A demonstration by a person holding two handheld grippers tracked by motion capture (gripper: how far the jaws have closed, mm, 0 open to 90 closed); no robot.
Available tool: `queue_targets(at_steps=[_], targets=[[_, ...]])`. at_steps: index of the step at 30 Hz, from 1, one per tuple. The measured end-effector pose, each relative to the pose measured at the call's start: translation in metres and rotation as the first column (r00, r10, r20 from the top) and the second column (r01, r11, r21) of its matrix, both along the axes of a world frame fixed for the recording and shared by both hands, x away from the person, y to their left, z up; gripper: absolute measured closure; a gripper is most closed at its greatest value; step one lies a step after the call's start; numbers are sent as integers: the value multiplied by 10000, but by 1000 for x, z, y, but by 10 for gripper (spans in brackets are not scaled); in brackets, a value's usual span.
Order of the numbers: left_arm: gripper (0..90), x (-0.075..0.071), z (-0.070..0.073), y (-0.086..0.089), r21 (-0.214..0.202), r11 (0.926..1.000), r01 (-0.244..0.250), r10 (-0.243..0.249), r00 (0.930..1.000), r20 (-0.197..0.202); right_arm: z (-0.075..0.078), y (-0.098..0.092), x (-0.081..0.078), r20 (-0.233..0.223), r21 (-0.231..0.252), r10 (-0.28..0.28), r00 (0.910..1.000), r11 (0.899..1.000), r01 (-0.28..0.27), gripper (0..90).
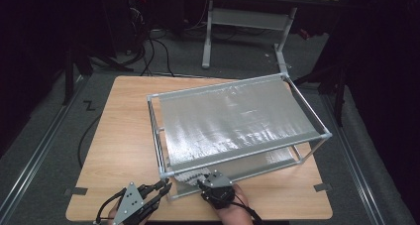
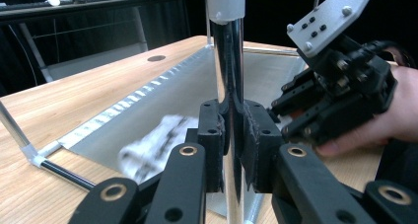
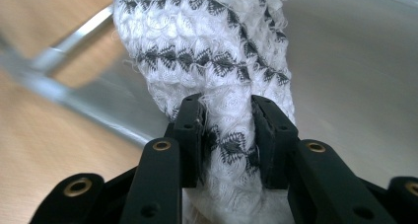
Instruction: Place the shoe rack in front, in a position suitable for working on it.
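The near corner post [image 2: 229, 61] of the metal rack [image 1: 307, 108] is being clamped by the left hand-held gripper [image 2: 231, 130], close to the tabletop [image 1: 119, 136] front edge. A white-and-black knitted cloth [image 3: 217, 61], on the lower shelf [image 3: 355, 86], is being pinched by the right hand-held gripper [image 3: 227, 135]; its pattern is being shown closely in the right gripper view. Open tabletop is lying left.
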State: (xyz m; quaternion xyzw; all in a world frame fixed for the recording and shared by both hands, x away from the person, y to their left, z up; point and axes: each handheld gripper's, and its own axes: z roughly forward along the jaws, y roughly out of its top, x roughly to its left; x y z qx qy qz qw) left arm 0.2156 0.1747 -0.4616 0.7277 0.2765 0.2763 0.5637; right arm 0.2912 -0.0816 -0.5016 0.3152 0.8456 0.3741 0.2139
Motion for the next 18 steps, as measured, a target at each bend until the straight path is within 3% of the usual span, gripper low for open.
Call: queue_targets(at_steps=[1, 10, 11, 13, 15, 18], targets=[[796, 0, 0, 0, -14, 10000, 1, -1, 10000, 1, 0, -8, 4, 164, -86, -134, 9998, 9999, 136, 672], [796, 0, 0, 0, -6, 10000, -3, 3, 10000, -12, 1, -46, 19, 243, -543, -1269, 9916, 9903, 1281, 669], [796, 0, 0, 0, 10, 10000, -3, 3, 10000, -14, 0, -60, 24, 307, -552, -1587, 9869, 9855, 1602, 668], [796, 0, 0, 0, -11, 10000, -7, 7, 10000, -19, 1, -65, 26, 265, -527, -1718, 9848, 9835, 1730, 667], [796, 0, 0, 0, 6, 10000, -2, 2, 10000, -22, 1, -86, 33, 186, -475, -2334, 9722, 9711, 2340, 663], [796, 0, 0, 0, -28, 10000, 1, -1, 10000, -24, 1, -99, 38, 207, -398, -2523, 9674, 9667, 2530, 657]])
